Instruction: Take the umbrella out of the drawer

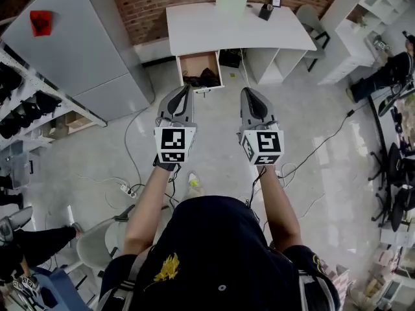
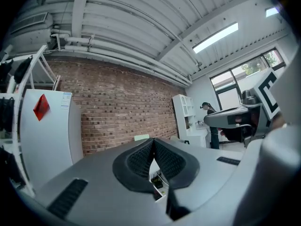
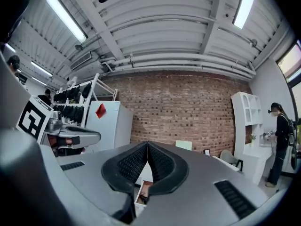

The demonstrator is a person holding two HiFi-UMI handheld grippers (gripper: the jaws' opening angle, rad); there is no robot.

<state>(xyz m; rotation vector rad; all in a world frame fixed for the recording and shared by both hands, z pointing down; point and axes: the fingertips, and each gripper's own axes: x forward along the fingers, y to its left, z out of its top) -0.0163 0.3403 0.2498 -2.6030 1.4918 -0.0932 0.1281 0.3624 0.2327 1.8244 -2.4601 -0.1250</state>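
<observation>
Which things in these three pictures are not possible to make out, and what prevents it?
- Head view: the dark shape in the open drawer is too small to identify.
- Left gripper view: the shut left tool hides the drawer almost entirely; only a sliver shows below its tips.
- Right gripper view: the shut right tool leaves only a narrow slice of the drawer visible.

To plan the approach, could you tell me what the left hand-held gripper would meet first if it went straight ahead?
Most likely the open drawer of the white desk; nothing shows in between, though depth is unclear.
</observation>
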